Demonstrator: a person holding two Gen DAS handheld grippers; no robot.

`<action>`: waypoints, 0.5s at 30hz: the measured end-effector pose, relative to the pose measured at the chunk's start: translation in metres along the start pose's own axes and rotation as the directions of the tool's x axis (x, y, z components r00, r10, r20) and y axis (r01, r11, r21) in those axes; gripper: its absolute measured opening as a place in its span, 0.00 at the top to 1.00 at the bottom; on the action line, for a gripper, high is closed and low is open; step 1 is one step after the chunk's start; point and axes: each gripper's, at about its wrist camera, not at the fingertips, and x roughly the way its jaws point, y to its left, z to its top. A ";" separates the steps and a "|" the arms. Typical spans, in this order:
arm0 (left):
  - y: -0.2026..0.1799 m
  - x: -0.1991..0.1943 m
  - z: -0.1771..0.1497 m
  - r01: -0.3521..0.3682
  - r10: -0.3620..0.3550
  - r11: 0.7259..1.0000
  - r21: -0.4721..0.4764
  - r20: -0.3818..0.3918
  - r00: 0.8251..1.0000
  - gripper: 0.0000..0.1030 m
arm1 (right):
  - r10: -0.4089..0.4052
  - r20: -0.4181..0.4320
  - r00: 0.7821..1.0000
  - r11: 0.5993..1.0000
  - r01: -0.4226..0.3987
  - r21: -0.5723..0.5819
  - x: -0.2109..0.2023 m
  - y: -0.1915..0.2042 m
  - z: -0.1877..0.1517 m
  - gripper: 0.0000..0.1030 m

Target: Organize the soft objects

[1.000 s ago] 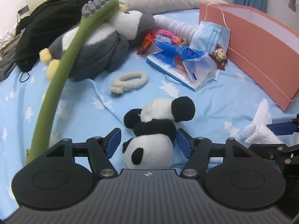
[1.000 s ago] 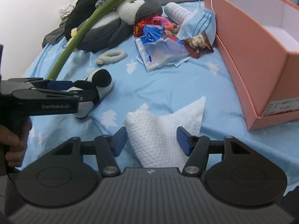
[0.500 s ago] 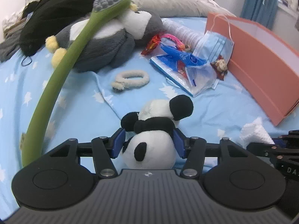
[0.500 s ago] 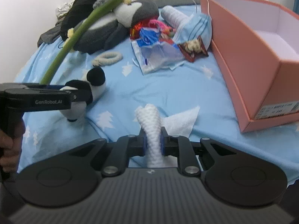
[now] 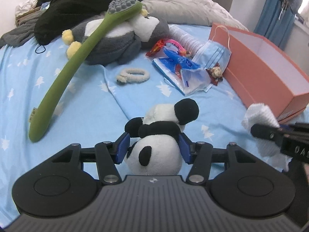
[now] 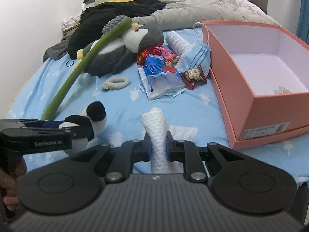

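Note:
My left gripper [image 5: 153, 147] is shut on a black-and-white panda plush [image 5: 160, 135], held just above the blue bed sheet; it also shows in the right wrist view [image 6: 90, 119]. My right gripper [image 6: 157, 147] is shut on a white waffle-weave cloth [image 6: 155, 127], bunched upright between the pads; the cloth shows in the left wrist view [image 5: 260, 116]. An open pink shoebox [image 6: 251, 73] stands at the right, empty but for a paper slip. A grey penguin plush [image 5: 119, 36] lies further back.
A long green massage stick [image 5: 77, 58] leans across the penguin. A fluffy white hair tie [image 5: 133, 74], plastic wrappers [image 5: 181, 71], a blue face mask [image 5: 214, 54] and a white tube lie mid-bed. Black clothing and a grey duvet are piled behind.
Both grippers closed, left on the panda and right on the cloth. Both have since lifted, and the cloth is raised off the sheet.

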 end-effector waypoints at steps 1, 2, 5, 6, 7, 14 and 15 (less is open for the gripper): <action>-0.001 -0.003 0.001 0.001 -0.001 1.000 -0.004 0.002 1.000 0.41 | 0.006 0.001 1.000 1.000 -0.006 0.005 -0.002 -0.001 0.000 0.83; -0.003 -0.004 0.001 -0.002 0.002 1.000 -0.007 0.004 1.000 0.41 | 0.009 0.002 1.000 1.000 -0.009 0.008 -0.004 -0.001 -0.001 0.83; -0.005 -0.012 0.005 0.009 -0.008 0.999 -0.031 0.008 1.000 0.41 | 0.018 0.007 1.000 0.999 -0.018 0.028 -0.008 -0.002 -0.002 0.83; -0.005 -0.014 0.006 0.013 -0.013 0.999 -0.037 0.011 1.000 0.41 | 0.019 0.009 1.000 0.999 -0.019 0.028 -0.010 -0.002 -0.002 0.83; -0.006 -0.017 0.009 0.016 -0.015 0.999 -0.043 0.017 1.000 0.41 | 0.019 0.018 1.000 1.000 -0.019 0.023 -0.013 0.000 -0.001 0.83; -0.018 -0.044 0.033 0.048 -0.044 0.998 -0.047 0.076 0.996 0.41 | 0.028 0.106 0.994 0.999 -0.030 0.015 -0.039 0.000 0.019 0.83; -0.020 -0.048 0.038 0.052 -0.048 0.998 -0.047 0.088 0.995 0.41 | 0.030 0.124 0.992 0.999 -0.032 0.016 -0.044 -0.001 0.024 0.83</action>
